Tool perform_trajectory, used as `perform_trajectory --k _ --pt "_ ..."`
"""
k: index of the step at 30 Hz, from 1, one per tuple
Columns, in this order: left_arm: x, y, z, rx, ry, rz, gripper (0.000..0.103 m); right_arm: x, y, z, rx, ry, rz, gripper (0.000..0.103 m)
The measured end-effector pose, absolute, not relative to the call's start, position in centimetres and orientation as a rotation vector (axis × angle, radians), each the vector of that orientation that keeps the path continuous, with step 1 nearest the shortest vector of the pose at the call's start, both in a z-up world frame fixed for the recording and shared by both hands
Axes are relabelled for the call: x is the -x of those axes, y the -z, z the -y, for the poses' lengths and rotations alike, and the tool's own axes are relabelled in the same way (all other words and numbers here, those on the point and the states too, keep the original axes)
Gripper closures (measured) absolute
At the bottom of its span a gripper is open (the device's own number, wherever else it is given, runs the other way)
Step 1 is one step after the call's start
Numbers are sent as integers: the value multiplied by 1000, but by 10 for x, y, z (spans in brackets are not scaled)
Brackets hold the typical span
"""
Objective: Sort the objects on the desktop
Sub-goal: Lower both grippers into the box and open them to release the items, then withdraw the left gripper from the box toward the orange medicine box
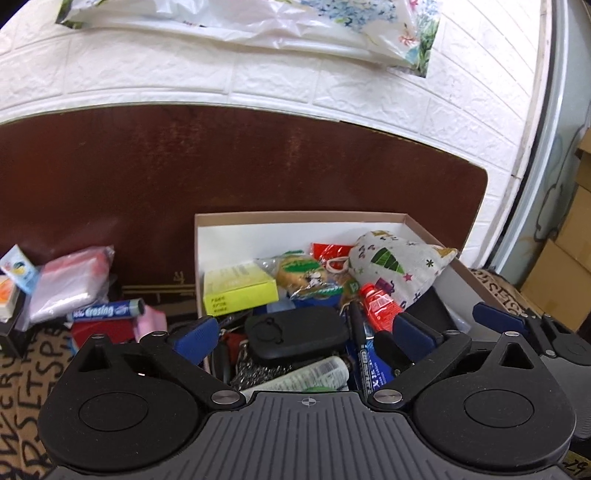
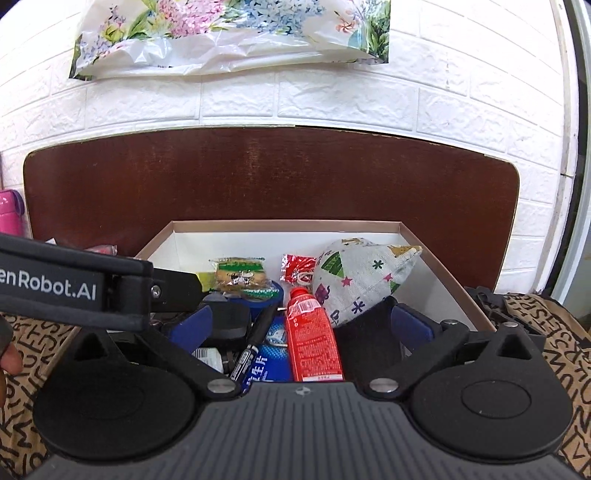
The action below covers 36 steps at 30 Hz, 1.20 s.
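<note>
An open cardboard box (image 1: 295,216) (image 2: 288,224) stands on the brown table, full of mixed items: a yellow carton (image 1: 240,286), a snack packet (image 1: 306,275) (image 2: 240,277), a red tube (image 1: 380,308) (image 2: 314,336), a printed cloth pouch (image 1: 399,262) (image 2: 362,273), a black case (image 1: 297,334), a black marker (image 2: 255,341). My left gripper (image 1: 306,332) is open and empty, low over the box's near end. My right gripper (image 2: 303,326) is open and empty over the red tube; its fingers (image 1: 498,317) show at the right of the left wrist view.
Left of the box lie a blue tube (image 1: 105,310), a clear plastic bag (image 1: 70,280), a pink item (image 1: 149,323) and small cartons (image 1: 16,271). A patterned cloth (image 2: 554,332) covers the table's near part. A floral bag (image 2: 229,33) hangs on the white brick wall.
</note>
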<state>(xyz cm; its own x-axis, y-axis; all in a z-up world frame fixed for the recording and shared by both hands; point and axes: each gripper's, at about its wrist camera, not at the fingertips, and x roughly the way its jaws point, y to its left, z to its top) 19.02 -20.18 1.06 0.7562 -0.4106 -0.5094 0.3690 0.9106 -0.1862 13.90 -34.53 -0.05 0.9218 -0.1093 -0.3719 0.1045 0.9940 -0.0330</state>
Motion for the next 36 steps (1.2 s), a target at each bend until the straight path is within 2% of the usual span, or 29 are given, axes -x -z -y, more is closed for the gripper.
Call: perform_trajectory --k 36 --pt "-99 -20 136 65 300 -587 0 -62 -11 284 11 72 -383 0"
